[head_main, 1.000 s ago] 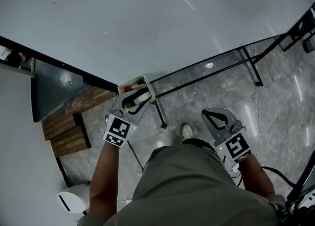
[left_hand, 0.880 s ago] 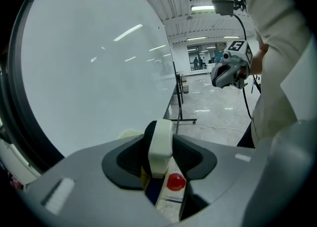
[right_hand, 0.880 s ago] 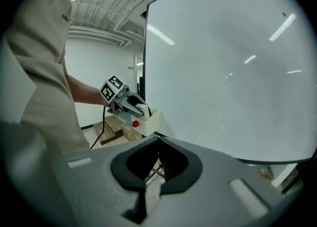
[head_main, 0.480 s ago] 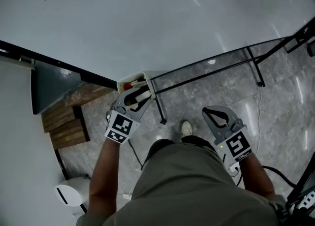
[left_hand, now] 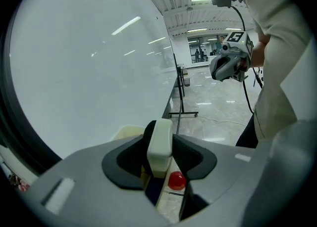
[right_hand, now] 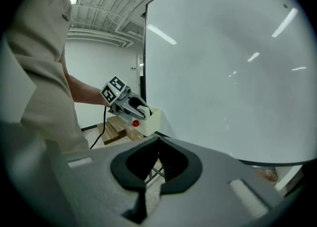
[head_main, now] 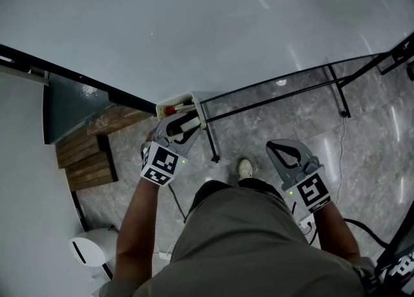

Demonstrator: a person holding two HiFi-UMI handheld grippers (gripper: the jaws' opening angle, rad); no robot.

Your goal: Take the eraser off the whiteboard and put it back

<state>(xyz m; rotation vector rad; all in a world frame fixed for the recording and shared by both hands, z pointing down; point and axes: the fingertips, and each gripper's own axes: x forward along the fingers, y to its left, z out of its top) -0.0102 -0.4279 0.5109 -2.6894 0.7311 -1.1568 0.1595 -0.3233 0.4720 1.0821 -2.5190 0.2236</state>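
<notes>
Eraser (left_hand: 159,144) clamped on edge between the left gripper (head_main: 176,129)'s dark pads, pale back toward the gripper's camera, a dark layer along its left side. Hangs right at the cream tray (left_hand: 125,133) on the lower left corner of the whiteboard (head_main: 194,30), nose over the tray's rim; touching it or just clear, cannot tell. Shares the spot with a red marker cap (left_hand: 176,180), poking up just beside and below it. Holds the jaws apart only by the eraser's own thickness, slanting down toward the board's bottom edge.

Over to the right gripper (right_hand: 154,160): jaws pressed together, nothing between them. Hovers well apart from the tray, out over the grey marble floor (head_main: 375,127) by the person's right side, aimed along the board's face.

Further out: black stand leg (head_main: 336,88) dropping from the rail under the board's edge. Wooden pallet (head_main: 84,160) on the floor, below and left of the tray. Pale shoe (head_main: 246,171) down between the two grippers. White bin (head_main: 87,250) at the lower left, near the left forearm.
</notes>
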